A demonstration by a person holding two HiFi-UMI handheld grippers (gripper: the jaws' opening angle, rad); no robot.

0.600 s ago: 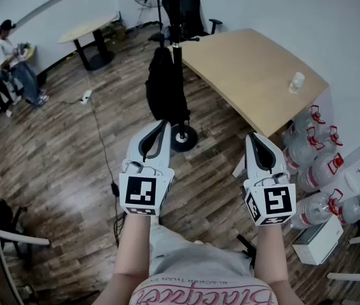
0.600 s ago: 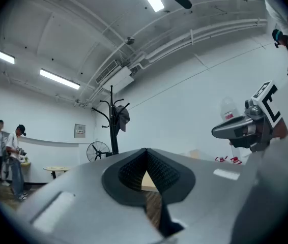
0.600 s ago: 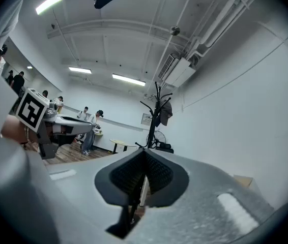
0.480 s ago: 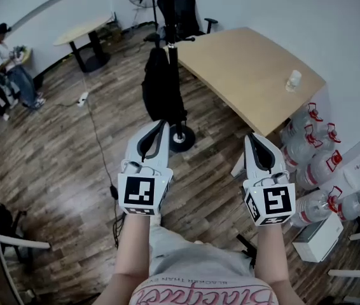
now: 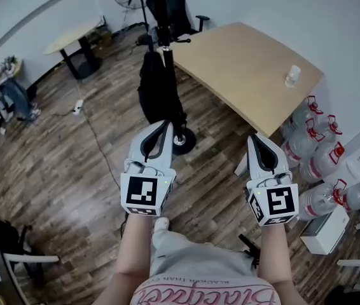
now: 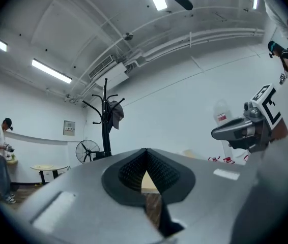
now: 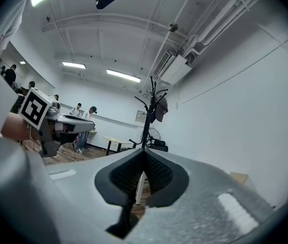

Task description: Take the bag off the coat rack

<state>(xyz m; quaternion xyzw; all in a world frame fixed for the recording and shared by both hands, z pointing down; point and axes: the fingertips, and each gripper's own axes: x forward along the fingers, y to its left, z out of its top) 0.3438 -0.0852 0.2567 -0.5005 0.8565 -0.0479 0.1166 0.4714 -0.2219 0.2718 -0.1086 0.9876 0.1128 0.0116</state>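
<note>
Approach step: the bag [image 5: 158, 94] hangs on the coat rack [image 5: 165, 40] well ahead, the left hand-held gripper [image 5: 165, 126] and right hand-held gripper [image 5: 254, 138] closed, empty; next, get near and open 1.

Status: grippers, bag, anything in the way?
Both shut, empty: left hand-held gripper, right hand-held gripper, short of the coat rack. Black bag hangs on it, untouched. Nothing seen in the way; desk to its right.

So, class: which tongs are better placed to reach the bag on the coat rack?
Probably left: the left tongs line up with the bag, the right tongs sit off nearer the desk. Both shut, empty.
</note>
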